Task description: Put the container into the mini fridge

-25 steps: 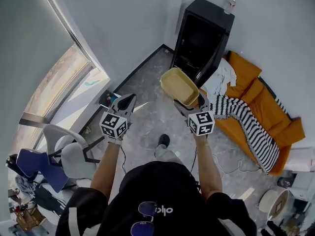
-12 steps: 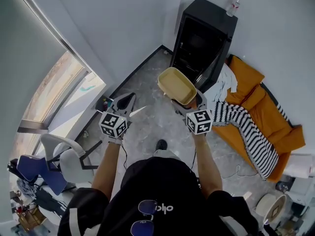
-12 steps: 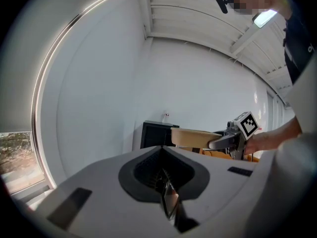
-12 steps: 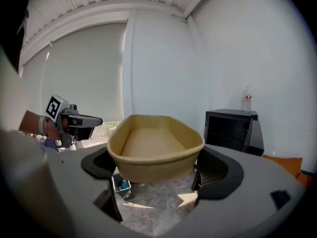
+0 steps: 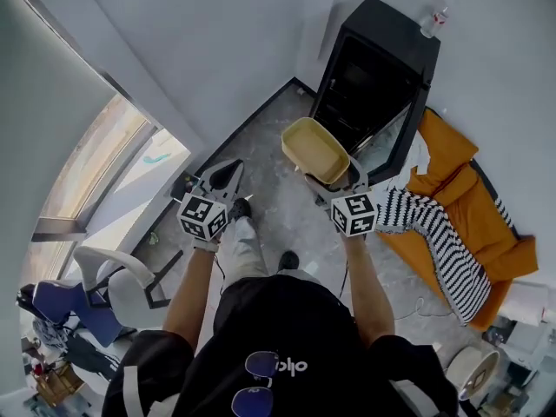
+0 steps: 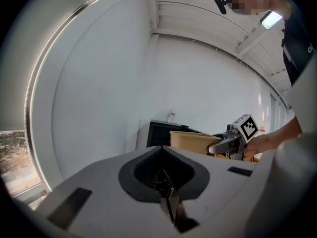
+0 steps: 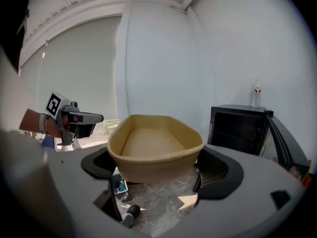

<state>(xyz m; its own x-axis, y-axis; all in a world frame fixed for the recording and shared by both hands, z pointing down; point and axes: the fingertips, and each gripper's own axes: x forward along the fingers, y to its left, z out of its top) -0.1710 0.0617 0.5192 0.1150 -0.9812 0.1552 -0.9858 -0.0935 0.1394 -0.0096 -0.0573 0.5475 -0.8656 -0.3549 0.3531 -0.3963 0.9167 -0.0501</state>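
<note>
Gripping the tan container (image 7: 154, 150) by its near end, your right tongs (image 7: 157, 178) are clenched across it and carry it level, open side up, with nothing inside. Your left tongs (image 6: 167, 198), beside the right ones and apart from the container, are pressed together on nothing. Since a second ago you have stepped forward: a shoe (image 5: 240, 207) now shows on the marble floor (image 5: 269, 159) below the left tongs. The mini fridge (image 5: 375, 68) ahead of the right tongs has come closer, so the container's far edge now sits near the front of its dark opening. Its door (image 5: 396, 142) stands swung open to the right of the container, so the way in looks free. That puts you, by my reading, near the end of the carry, with the reach inside not yet made. A bottle (image 5: 432, 22) stands on top of the fridge, beyond both tongs.
</note>
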